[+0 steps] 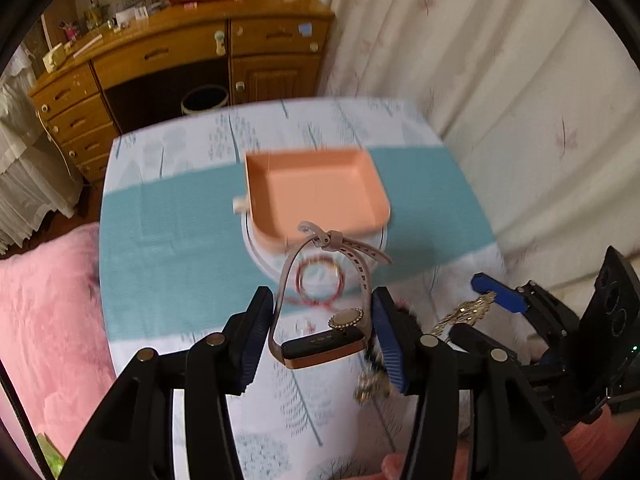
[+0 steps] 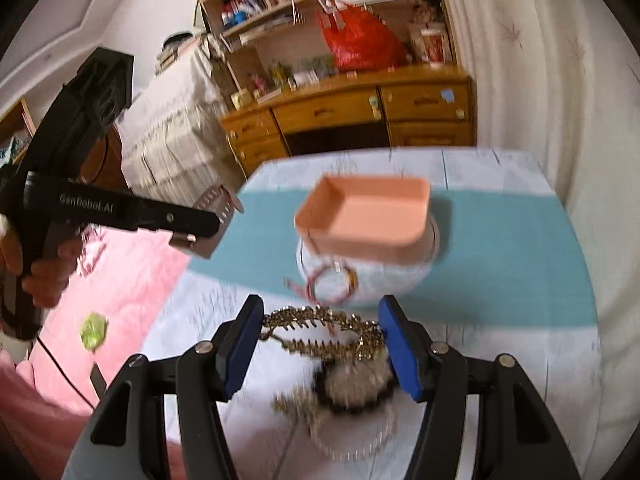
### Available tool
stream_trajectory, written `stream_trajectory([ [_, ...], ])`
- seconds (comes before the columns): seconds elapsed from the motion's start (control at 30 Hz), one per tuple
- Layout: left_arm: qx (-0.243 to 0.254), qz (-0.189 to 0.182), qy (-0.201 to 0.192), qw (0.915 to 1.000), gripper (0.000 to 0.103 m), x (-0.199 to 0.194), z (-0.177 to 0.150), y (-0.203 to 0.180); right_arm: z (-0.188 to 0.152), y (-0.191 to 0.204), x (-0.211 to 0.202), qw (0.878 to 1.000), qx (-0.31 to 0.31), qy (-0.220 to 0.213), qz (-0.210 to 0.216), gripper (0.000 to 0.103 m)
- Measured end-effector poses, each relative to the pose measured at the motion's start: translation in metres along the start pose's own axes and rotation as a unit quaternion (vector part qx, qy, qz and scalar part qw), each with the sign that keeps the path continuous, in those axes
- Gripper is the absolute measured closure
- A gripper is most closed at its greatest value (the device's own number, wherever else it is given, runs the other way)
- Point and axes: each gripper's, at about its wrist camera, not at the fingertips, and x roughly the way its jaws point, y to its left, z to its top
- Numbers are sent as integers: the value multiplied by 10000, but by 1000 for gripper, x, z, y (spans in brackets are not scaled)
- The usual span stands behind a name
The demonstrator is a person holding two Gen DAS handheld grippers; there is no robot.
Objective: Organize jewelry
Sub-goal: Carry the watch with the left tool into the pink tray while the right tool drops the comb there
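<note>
Left tongs (image 1: 322,332) clamp a watch (image 1: 320,346); right tongs (image 2: 322,340) clamp a gold necklace (image 2: 328,332); pink tray (image 2: 368,216) ahead of both.

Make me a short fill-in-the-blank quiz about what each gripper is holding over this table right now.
1. The left gripper holds a ____ by its strap.
2. The right gripper holds a ____-coloured chain necklace.
3. The empty tray ahead is ____ in colour.
4. A red-and-white ____ lies just before the tray.

Answers: watch; gold; peach; bracelet
</note>
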Motion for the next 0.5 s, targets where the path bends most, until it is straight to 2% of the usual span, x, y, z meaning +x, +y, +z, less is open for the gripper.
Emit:
stream_trajectory([
  [0.17,62,175,-249,9995,53,3,36,1,41,-9,19,9992,59,-300,255,43],
  [0.23,62,277,-261,9993,52,11,47,1,55,-13,27,9989,51,-403,235,43],
  [0.47,-212,323,32,9992,51,56,77,8,83,-34,66,9990,136,-415,11,43],
  [0.5,-235,364,51,9990,48,61,79,8,85,-36,70,9991,144,-401,-18,43],
])
